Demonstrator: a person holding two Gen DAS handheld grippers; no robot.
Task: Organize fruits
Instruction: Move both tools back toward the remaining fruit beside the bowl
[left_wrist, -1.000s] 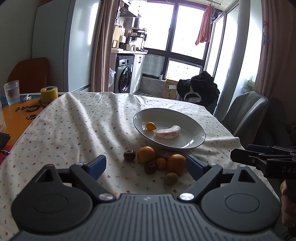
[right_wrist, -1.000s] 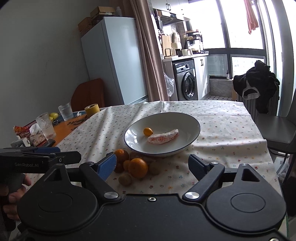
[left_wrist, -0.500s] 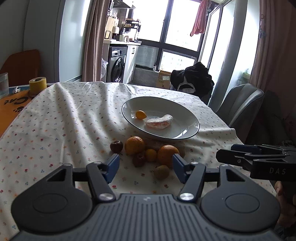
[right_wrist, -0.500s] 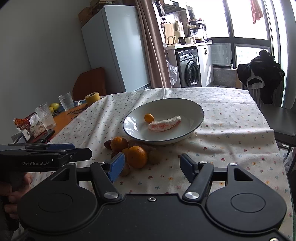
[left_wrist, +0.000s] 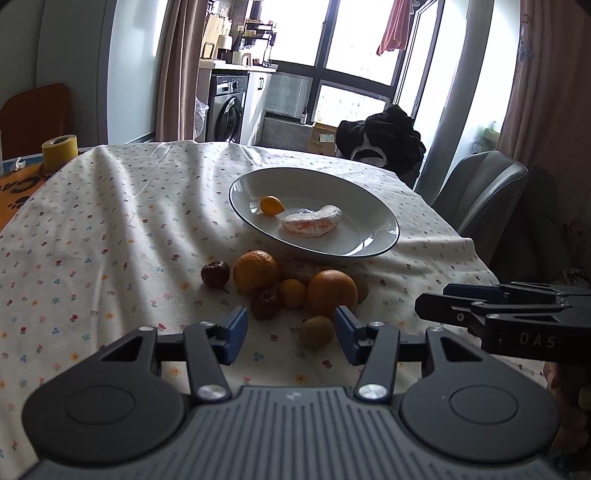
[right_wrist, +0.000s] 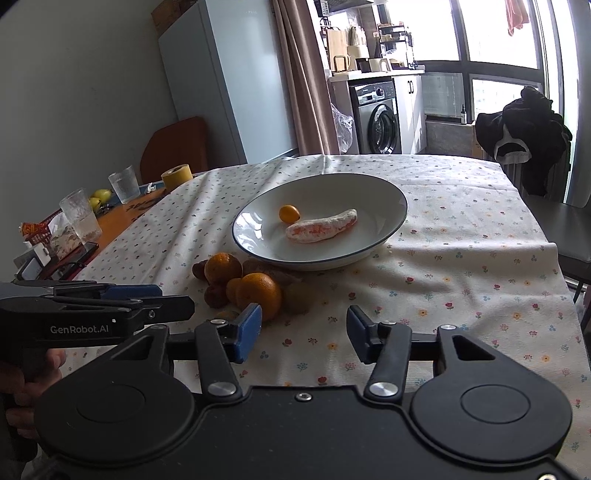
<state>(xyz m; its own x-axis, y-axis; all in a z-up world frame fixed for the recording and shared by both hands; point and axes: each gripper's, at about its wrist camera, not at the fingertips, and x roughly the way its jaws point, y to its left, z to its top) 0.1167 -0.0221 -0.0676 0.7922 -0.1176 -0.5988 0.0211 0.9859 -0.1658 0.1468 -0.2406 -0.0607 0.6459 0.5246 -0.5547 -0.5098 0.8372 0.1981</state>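
With both jaws standing wide and empty, I am lining the left gripper (left_wrist: 290, 334) up on the kiwi (left_wrist: 317, 331) at lower centre of the left view, nearest of the fruit pile (left_wrist: 291, 286) below the plate (left_wrist: 384, 221), aiming to straddle it squarely while the right gripper (right_wrist: 303, 332) is waiting clear.

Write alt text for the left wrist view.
The open left gripper hovers before loose fruit on a flowered cloth. Behind it, a white plate holds a kumquat and a peeled segment; the right gripper enters at right.
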